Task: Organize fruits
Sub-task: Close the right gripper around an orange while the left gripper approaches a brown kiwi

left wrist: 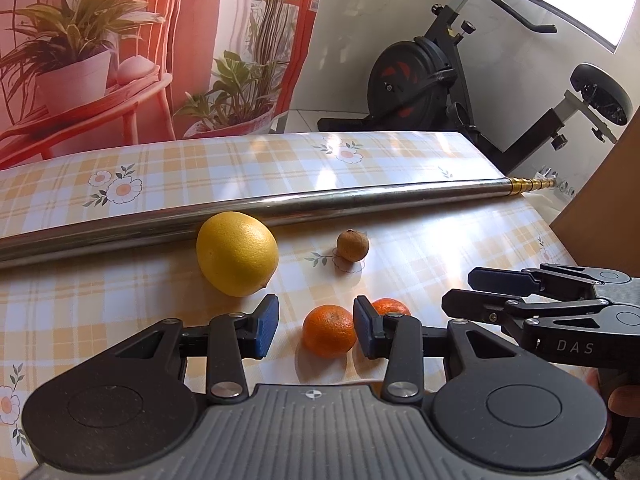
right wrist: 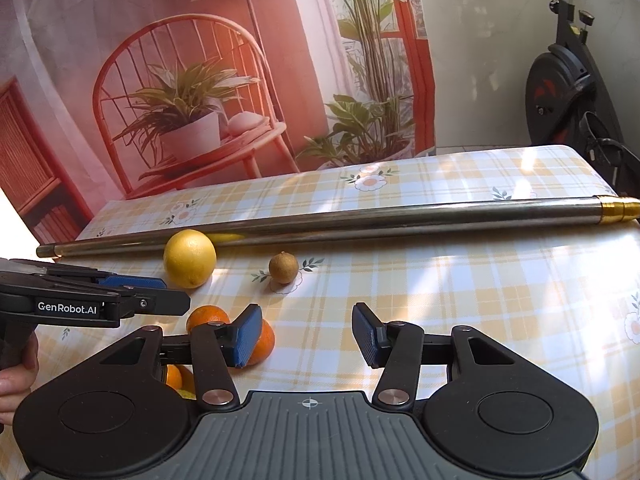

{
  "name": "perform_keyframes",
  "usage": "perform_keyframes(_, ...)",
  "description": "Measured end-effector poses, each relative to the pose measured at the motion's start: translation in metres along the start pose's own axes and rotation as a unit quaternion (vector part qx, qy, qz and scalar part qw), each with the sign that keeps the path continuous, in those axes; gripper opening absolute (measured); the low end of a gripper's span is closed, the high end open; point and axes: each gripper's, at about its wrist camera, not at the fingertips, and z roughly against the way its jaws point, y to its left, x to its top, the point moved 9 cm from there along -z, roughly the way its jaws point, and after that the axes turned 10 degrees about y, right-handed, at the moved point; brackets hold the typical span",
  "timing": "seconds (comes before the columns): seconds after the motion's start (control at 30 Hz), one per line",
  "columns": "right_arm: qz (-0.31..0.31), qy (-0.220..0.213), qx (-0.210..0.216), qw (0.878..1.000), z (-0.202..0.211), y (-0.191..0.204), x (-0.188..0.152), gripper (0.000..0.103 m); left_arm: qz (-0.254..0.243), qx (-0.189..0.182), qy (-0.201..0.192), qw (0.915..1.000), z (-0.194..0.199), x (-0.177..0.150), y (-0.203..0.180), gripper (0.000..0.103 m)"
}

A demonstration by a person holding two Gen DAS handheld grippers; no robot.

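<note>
Apparently choosing first fruit: left tool apart near mandarin; right tool apart, empty. Next, close on mandarin at 12 o'clock.

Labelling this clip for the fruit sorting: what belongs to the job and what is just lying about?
Job:
lemon
small brown fruit
near orange
far orange

Lying about:
metal pole
exercise bike

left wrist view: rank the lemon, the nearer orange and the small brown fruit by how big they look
1. lemon, clearly largest
2. nearer orange, though it sits closer to the camera
3. small brown fruit, smallest, and farther back
</note>
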Motion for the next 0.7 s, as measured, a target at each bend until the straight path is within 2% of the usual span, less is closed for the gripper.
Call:
perform_keyframes(0.1, 0.017, 0.018, 0.009, 1.000, -0.010, 0.011, -0.002, 0.042, 0.002, 0.002, -0.004, 1.0000, 0.004, -0.001, 0.004, 0.043)
perform_keyframes(0.23, 0.062, 0.048, 0.008, 0.997, -0.027, 0.030, -0.005, 0.042, 0.013, 0.000, -0.008, 0.9999, 0.008, 0.001, 0.009, 0.043)
perform_keyframes(0.37, 0.082, 0.067, 0.007, 0.994, -0.039, 0.041, -0.006, 0.042, 0.012, -0.002, -0.012, 0.9999, 0.010, 0.004, 0.009, 0.043)
perform_keyframes(0.57, 0.100, 0.077, 0.011, 0.992, -0.048, 0.050, -0.005, 0.042, 0.016, -0.007, -0.013, 0.9998, 0.009, 0.008, 0.006, 0.043)
perform_keyframes(0.7, 0.102, 0.083, 0.016, 0.991, -0.055, 0.051, -0.004, 0.036, 0.017, -0.010, -0.012, 0.9997, 0.006, 0.011, 0.005, 0.043)
